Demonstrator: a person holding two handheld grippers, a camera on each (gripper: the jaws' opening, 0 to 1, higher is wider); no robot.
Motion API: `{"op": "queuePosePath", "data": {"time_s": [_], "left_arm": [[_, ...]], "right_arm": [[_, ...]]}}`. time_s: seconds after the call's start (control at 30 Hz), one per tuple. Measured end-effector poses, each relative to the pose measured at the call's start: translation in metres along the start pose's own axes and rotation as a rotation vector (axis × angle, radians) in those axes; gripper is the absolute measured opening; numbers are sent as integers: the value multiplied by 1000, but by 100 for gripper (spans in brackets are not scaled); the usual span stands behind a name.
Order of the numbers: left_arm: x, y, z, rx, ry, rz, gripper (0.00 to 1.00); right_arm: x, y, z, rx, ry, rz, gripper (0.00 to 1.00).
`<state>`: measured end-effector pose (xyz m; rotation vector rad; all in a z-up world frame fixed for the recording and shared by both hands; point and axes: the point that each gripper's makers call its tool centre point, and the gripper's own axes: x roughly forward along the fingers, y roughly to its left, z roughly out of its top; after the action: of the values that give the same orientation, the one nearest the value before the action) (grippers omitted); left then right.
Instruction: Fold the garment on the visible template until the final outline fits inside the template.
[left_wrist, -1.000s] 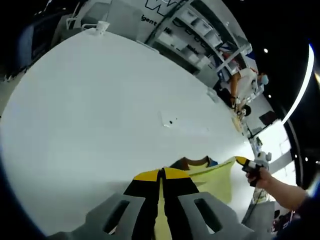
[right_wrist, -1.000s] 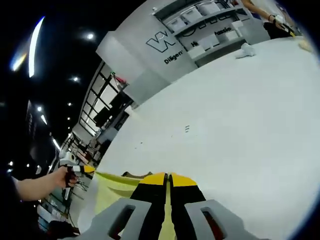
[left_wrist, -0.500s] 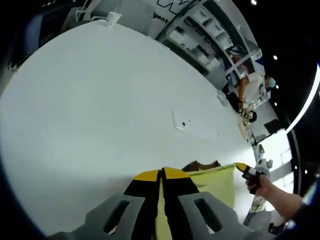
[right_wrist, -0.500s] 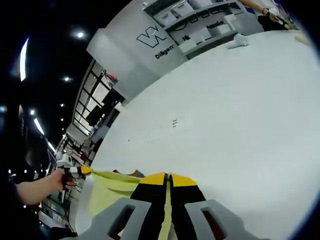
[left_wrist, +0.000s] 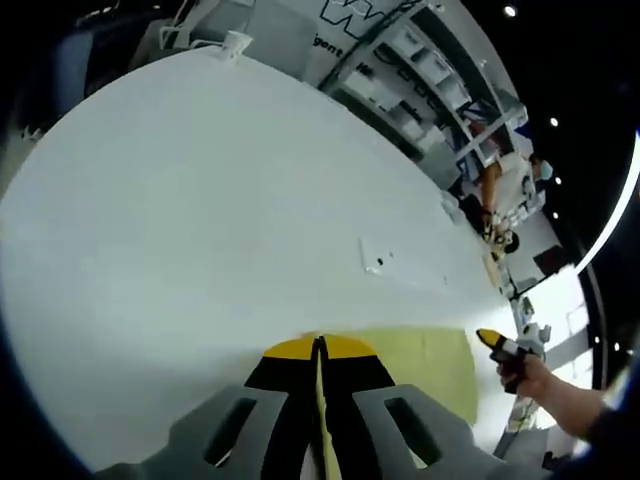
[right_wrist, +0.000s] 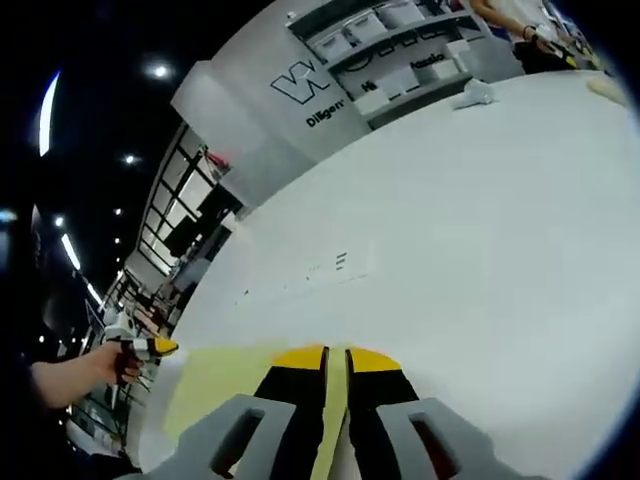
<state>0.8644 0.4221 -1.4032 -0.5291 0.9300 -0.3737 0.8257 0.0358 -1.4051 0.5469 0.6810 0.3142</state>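
A pale yellow garment (left_wrist: 430, 360) is stretched flat and low over the white table (left_wrist: 180, 220), its top edge straight. My left gripper (left_wrist: 320, 346) is shut on one end of that edge, with cloth running between the jaws. The right gripper (left_wrist: 496, 343), held by a hand, pinches the other end. In the right gripper view the garment (right_wrist: 210, 385) spreads left from my right gripper (right_wrist: 336, 352), which is shut on it, towards the left gripper (right_wrist: 155, 347). A faint rectangle with small dark marks (left_wrist: 378, 262) (right_wrist: 338, 264) lies on the table beyond the cloth.
A small white object (left_wrist: 235, 42) (right_wrist: 475, 95) sits at the table's far edge. Shelves with bins (left_wrist: 420, 70) (right_wrist: 400, 40) stand behind it. A person (left_wrist: 495, 180) is at a bench off the table's far side.
The garment's held edge has dropped and pulled straight; the brown collar seen earlier is now out of sight. Both grippers have shifted slightly forward over the table.
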Motion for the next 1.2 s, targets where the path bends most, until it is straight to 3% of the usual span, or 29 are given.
{"op": "queuePosePath", "data": {"time_s": [0.33, 0.5, 0.8, 0.93, 1.1, 1.2], "left_arm": [[-22, -17, -21, 77, 19, -38, 1], [-44, -23, -53, 134, 42, -55, 6], [-83, -16, -113, 210, 81, -86, 8], [-92, -16, -127, 287, 71, -85, 12], [-97, -24, -147, 401, 34, -129, 15], [-94, -23, -162, 431, 51, -120, 19]], "right_arm": [[-21, 10, -19, -73, 47, 33, 6], [-40, 21, -36, -126, 80, 78, 8], [-73, 31, -75, -185, 128, 144, 10], [-86, 34, -89, -228, 142, 167, 13], [-101, 39, -109, -300, 149, 192, 18], [-104, 36, -123, -347, 167, 192, 19]]}}
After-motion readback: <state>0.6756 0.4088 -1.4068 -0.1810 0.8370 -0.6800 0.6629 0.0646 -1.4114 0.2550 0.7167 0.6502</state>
